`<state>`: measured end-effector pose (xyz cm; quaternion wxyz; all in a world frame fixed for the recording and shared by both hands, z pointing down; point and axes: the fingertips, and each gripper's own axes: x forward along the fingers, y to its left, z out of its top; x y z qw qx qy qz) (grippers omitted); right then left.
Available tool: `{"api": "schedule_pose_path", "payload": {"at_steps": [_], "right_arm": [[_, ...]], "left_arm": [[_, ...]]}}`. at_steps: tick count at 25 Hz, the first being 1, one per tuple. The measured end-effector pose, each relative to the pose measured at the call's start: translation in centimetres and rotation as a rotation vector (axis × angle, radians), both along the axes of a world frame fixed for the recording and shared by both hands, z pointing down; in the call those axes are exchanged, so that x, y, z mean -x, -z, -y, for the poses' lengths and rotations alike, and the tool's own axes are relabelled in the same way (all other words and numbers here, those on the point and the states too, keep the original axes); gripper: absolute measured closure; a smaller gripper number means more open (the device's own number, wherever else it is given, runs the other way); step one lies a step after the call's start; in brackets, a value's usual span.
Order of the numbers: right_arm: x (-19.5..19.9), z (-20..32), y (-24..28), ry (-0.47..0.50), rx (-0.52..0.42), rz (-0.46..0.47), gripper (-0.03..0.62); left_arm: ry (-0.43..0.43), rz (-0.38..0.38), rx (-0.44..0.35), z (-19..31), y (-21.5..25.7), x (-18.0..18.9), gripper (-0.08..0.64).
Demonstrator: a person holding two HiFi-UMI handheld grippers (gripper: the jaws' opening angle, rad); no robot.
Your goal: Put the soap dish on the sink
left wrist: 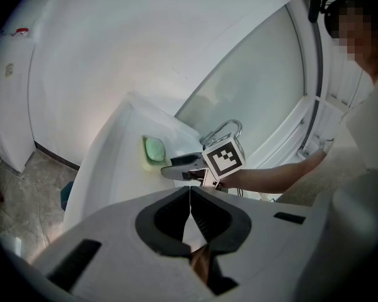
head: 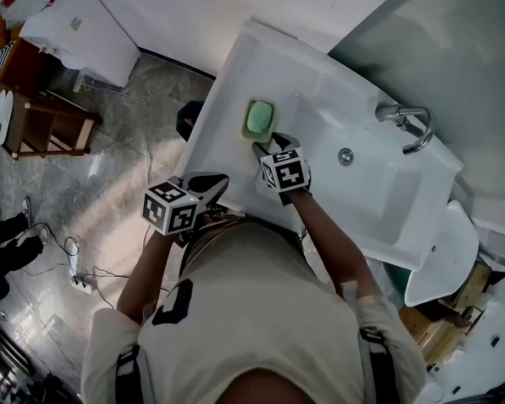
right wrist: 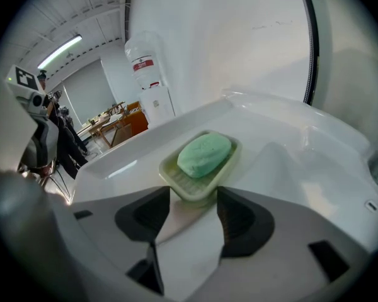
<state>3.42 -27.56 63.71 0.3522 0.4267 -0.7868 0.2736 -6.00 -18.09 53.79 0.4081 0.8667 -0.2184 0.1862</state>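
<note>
A pale green soap dish (head: 258, 121) holding a green bar of soap (right wrist: 205, 154) rests flat on the left ledge of the white sink (head: 236, 74). My right gripper (head: 266, 146) points down at the dish's near end, jaws open. In the right gripper view its tips (right wrist: 194, 197) flank the dish's (right wrist: 200, 175) near rim and cover its corners. The dish looks wider than the gap. My left gripper (head: 215, 182) hangs shut and empty off the sink's front left, away from the dish (left wrist: 154, 151). In its own view the jaws (left wrist: 190, 190) meet.
The basin's drain (head: 345, 156) and chrome faucet (head: 408, 124) lie right of the dish. A wall backs the sink. Grey tiled floor with cables (head: 76, 268) lies left, plus a wooden stool (head: 46, 124). A toilet (head: 442, 255) stands at right.
</note>
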Motion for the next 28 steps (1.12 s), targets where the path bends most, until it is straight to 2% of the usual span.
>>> {"api": "schedule_pose_path", "payload": {"at_steps": [5, 12, 19, 28], "right_arm": [[0.1, 0.9, 0.6, 0.050, -0.015, -0.093, 0.350], [0.3, 2.2, 1.1, 0.075, -0.015, -0.121, 0.350], [0.4, 3.1, 1.0, 0.046, -0.010, -0.107, 0.350], [0.5, 4.8, 1.3, 0.048, -0.023, -0.138, 0.350]], "left_arm": [[0.002, 0.002, -0.003, 0.0, 0.0, 0.1, 0.538], [0.007, 0.001, -0.002, -0.2, 0.1, 0.3, 0.538], [0.019, 0.004, -0.008, -0.2, 0.2, 1.0, 0.540], [0.049, 0.019, -0.031, 0.4, 1.0, 2.4, 0.540]]}}
